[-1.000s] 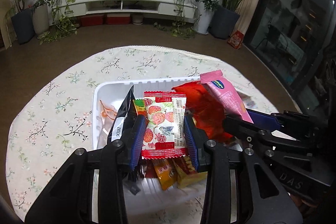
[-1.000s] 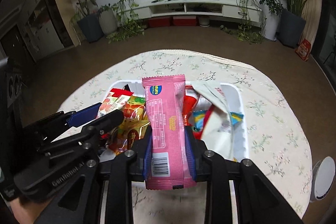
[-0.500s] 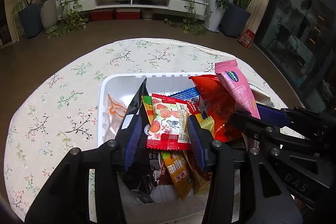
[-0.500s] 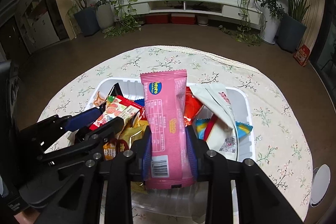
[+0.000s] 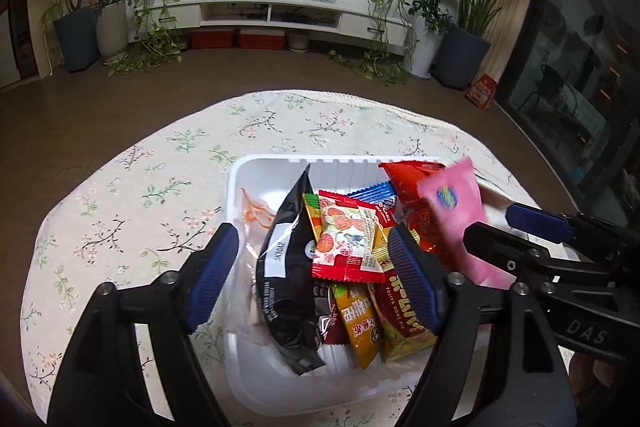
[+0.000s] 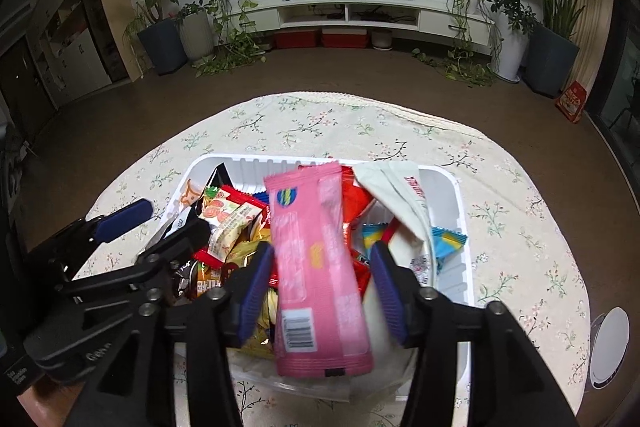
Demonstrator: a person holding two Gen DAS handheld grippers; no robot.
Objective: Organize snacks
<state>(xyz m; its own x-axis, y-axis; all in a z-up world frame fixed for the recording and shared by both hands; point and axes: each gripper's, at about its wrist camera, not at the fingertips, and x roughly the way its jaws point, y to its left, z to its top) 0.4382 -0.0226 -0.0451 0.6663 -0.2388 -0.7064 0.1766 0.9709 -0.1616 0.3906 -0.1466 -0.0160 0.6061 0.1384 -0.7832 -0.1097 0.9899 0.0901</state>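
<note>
1. Your pink packet (image 6: 316, 259) sits between the right gripper's (image 6: 320, 285) jaws, which have just been opening; it looks free and blurred above the white tray (image 6: 460, 203).
2. It's light, soft and slippery, so I'd pinch a sealed end.
3. Your left gripper (image 5: 312, 271) has just spread apart over the strawberry packet (image 5: 344, 239).
4. The tray holds many mixed snack packets.

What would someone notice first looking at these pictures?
A white tray heaped with bright snack packets sits on a floral tablecloth. A long pink packet lies loose between the right gripper's open jaws, blurred; the left gripper gapes above a strawberry packet.
</note>
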